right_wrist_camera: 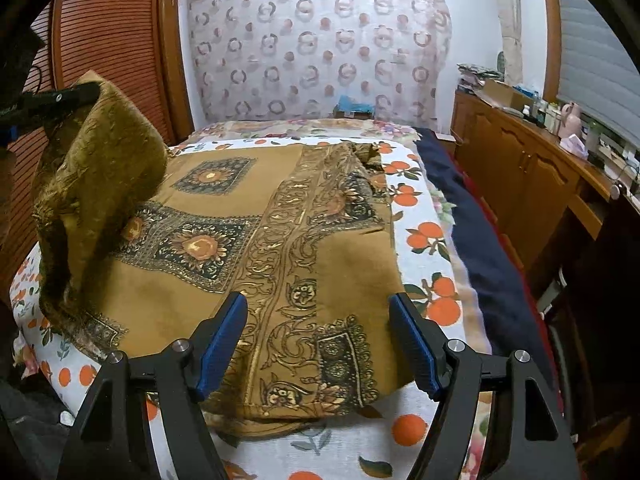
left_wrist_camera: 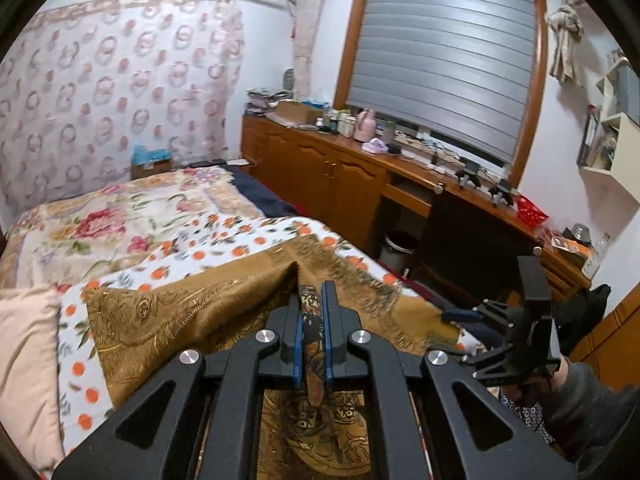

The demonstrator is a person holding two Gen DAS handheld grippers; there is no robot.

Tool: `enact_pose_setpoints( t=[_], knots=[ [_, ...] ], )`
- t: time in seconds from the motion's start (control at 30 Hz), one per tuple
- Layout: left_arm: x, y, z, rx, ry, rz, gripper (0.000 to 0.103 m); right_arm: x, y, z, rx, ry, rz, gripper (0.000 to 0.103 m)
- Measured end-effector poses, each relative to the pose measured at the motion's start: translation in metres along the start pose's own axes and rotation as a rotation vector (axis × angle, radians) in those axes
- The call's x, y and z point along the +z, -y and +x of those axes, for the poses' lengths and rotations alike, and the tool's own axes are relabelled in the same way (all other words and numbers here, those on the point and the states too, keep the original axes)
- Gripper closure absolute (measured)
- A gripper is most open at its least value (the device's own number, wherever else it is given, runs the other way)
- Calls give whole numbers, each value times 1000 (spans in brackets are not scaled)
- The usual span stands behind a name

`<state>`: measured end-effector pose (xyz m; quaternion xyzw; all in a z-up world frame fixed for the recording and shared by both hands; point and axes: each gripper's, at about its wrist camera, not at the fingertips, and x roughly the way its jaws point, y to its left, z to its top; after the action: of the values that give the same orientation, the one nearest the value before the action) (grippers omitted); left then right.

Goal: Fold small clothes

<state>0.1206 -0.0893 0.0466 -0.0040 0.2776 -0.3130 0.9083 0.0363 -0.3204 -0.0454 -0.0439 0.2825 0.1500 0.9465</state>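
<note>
Bedroom walls close in on three sides: a patterned curtain behind the bed, a wooden cabinet run under the shuttered window, a slatted wooden door opposite. No writing is legible anywhere. An orange-print sheet covers the mattress, and the ochre patterned scarf lies across it, its near edge close to the foot of the bed. The left gripper is clamped on a lifted fold of the scarf, raising that corner. The right gripper hovers over the near hem with jaws apart, holding nothing.
</note>
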Motion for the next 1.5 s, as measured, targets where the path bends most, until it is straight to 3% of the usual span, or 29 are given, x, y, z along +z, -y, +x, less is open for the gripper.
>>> enact_pose_setpoints(
  t=[0.3, 0.4, 0.47, 0.5, 0.57, 0.67, 0.73, 1.07, 1.5],
  knots=[
    [32, 49, 15, -76, 4, 75, 95, -4, 11, -5, -4, 15, 30, 29],
    [28, 53, 29, -29, -24, 94, 93, -6, 12, -6, -3, 20, 39, 29],
    [18, 47, 41, -22, -83, 93, 86, -7, 11, -6, -4, 19, 44, 29],
    [15, 43, 44, -14, -92, 90, 75, -8, 10, -6, -5, 17, 45, 29],
    [6, 36, 44, 18, -98, 85, 58, -7, 11, -4, -11, 16, 43, 29],
    [-5, 22, 35, 39, -97, 71, 41, -4, 12, -4, -14, 18, 46, 29],
    [-11, 14, 29, 62, -88, 53, 25, -2, 10, -5, -16, 23, 43, 29],
    [-54, -41, -5, 194, -86, -68, 24, 24, -7, -5, -13, 67, -34, 29],
    [-74, -77, -26, 280, -57, -137, 24, 66, -60, 28, 60, 75, -193, 29]
  ],
)
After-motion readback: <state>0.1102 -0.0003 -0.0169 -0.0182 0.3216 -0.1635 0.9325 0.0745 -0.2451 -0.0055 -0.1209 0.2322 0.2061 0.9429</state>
